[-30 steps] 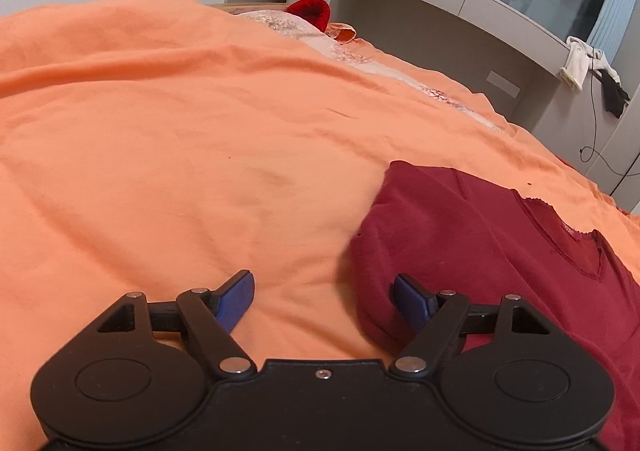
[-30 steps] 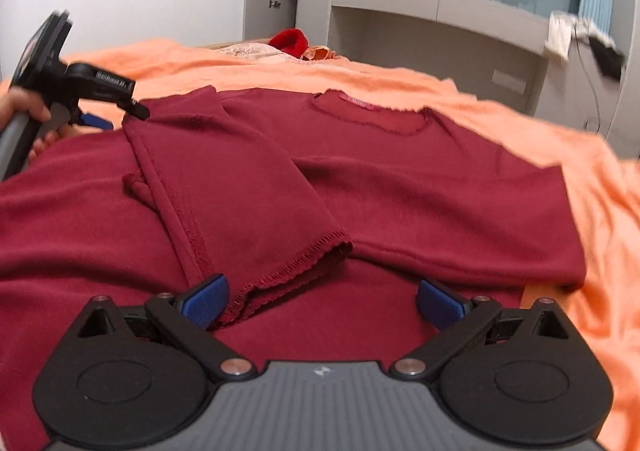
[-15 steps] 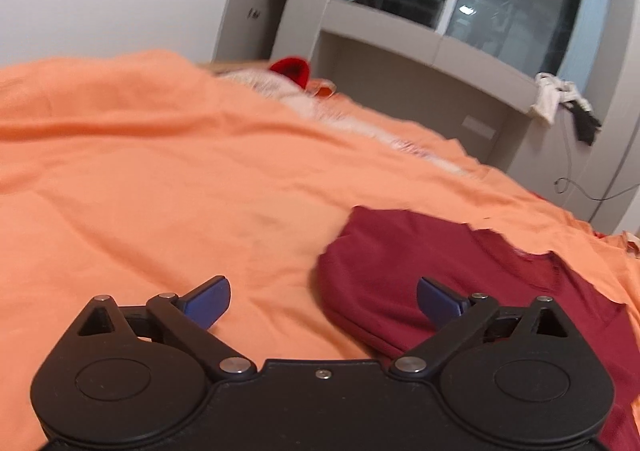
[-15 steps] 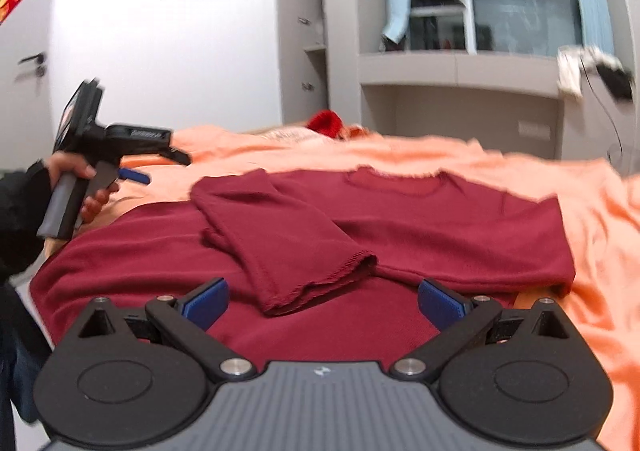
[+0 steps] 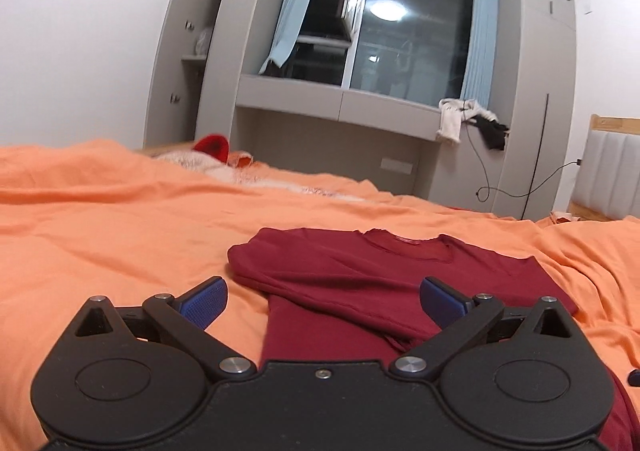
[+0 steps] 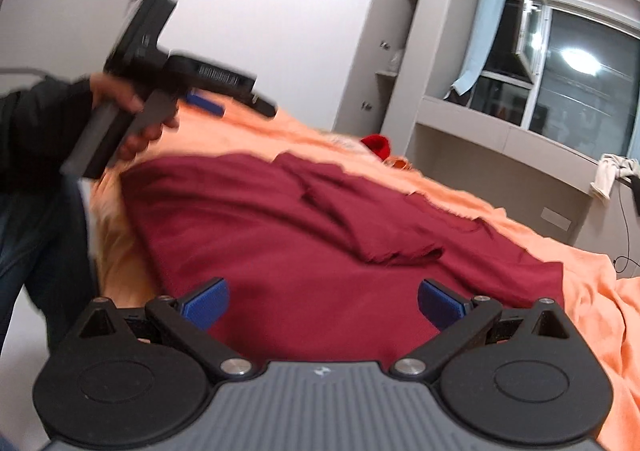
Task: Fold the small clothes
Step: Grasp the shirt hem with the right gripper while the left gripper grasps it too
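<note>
So the dark red knit long-sleeve top (image 5: 360,275) is lying flat on the bed, on the rumpled orange bedsheet (image 5: 112,235), with one sleeve (image 6: 360,219) folded across its front. The left gripper (image 5: 322,297) is up in the air above the near edge of the top, jaws spread wide, nothing in them. Same deal with the right gripper (image 6: 323,301): jaws wide apart and empty, hanging over the lower part of the top. In the right wrist view you can see the person's left hand (image 6: 132,115) holding the other gripper off the bed, a bit blurry. Grey built-in cabinets (image 5: 340,107) and a dark window (image 5: 412,39) sit behind the bed.
</note>
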Demonstrator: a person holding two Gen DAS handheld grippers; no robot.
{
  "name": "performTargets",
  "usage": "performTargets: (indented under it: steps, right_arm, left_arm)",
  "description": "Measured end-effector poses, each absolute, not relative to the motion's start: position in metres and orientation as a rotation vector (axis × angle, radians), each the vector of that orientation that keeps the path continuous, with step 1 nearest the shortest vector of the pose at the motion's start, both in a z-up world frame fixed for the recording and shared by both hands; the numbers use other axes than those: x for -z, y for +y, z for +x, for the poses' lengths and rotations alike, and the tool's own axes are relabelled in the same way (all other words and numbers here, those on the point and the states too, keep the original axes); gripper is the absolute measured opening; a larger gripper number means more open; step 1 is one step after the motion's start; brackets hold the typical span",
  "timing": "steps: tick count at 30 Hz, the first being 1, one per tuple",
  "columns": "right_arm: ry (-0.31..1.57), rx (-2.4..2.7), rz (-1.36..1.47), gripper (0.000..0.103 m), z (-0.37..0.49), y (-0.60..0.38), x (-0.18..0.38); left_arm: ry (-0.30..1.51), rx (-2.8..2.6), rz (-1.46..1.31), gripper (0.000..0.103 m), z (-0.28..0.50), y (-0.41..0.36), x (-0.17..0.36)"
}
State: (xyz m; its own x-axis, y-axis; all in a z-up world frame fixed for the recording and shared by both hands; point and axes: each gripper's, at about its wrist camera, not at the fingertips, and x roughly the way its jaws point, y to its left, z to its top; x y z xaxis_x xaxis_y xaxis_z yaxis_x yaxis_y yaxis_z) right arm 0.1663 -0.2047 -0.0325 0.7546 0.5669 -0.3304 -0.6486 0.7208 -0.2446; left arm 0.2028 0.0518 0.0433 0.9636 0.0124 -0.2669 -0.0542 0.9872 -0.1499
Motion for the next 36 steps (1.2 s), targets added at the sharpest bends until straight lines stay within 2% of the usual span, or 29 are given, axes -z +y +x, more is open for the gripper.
performTargets:
  steps: [14, 20, 24, 30, 34, 36]
  right_arm:
    - [0.203, -0.508, -0.813, 0.103, 0.119, -0.157, 0.100]
    - [0.089, -0.340, -1.016, 0.103, 0.121, -0.138, 0.126]
    - [0.053, -0.336, -1.024, 0.102, 0.119, -0.130, 0.128]
    - [-0.019, -0.378, -0.969, 0.082, 0.107, -0.129, 0.121]
    - [-0.032, -0.390, -0.960, 0.064, 0.103, -0.127, 0.120]
    - [-0.038, -0.394, -0.962, 0.060, 0.101, -0.129, 0.118]
  left_arm:
    - [0.317, 0.019, -0.061, 0.102, 0.124, 0.025, -0.013]
    - [0.330, 0.029, -0.028, 0.102, 0.124, 0.018, -0.009]
    - [0.334, 0.020, -0.039, 0.102, 0.129, 0.018, -0.012]
    - [0.327, 0.010, -0.038, 0.102, 0.129, 0.018, -0.012]
    - [0.326, -0.004, -0.033, 0.102, 0.129, 0.017, -0.010]
    - [0.322, -0.003, -0.033, 0.102, 0.128, 0.017, -0.010]
